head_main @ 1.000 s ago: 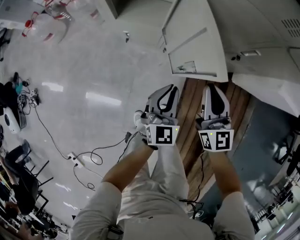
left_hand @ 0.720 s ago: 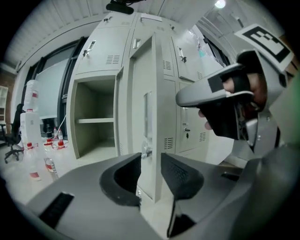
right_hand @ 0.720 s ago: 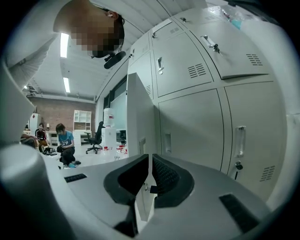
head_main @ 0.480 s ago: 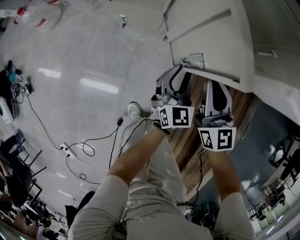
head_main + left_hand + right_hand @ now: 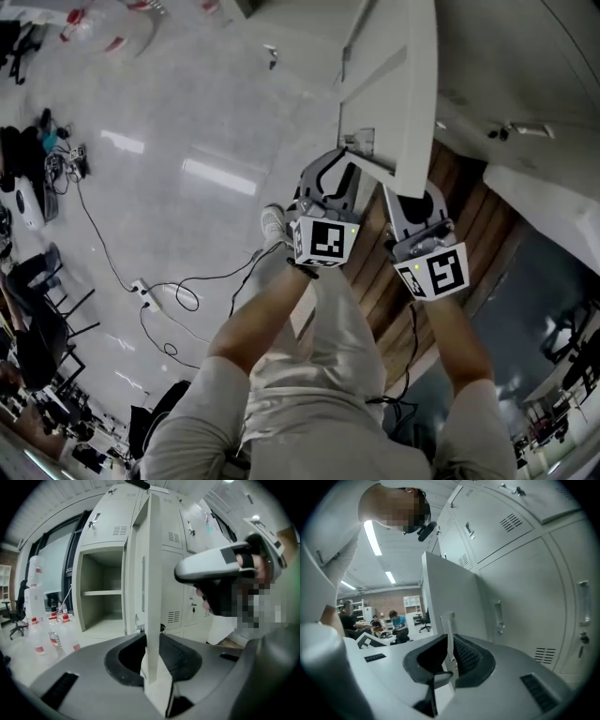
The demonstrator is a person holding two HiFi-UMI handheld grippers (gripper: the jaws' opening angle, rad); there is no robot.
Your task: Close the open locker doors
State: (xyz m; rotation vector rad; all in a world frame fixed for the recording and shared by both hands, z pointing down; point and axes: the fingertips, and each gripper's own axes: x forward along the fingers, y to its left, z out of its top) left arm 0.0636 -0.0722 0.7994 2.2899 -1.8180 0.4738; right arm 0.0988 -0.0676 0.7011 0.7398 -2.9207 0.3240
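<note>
The open locker door (image 5: 398, 84) hangs edge-on above my hands. My left gripper (image 5: 330, 178) is at its lower edge. In the left gripper view the door's pale edge (image 5: 152, 564) stands upright between the jaws of the left gripper (image 5: 152, 641), which have just been closing and now press on it. My right gripper (image 5: 419, 199) is at the door's lower corner. Its jaws have just been opening, and a thin lip of the door (image 5: 445, 592) stands between them in the right gripper (image 5: 449, 644). The open compartment (image 5: 101, 597) with one shelf lies left of the door.
Closed lockers (image 5: 525, 588) fill the wall to the right. Cables and a power strip (image 5: 145, 314) lie on the glossy floor to the left, with chairs (image 5: 37, 281) beyond. Water bottles (image 5: 35, 597) stand by the lockers. Seated people (image 5: 396, 620) are far behind.
Both grippers have come onto the door's lower edge, where before they hung below and apart from it. The door now shows edge-on in the head view.
</note>
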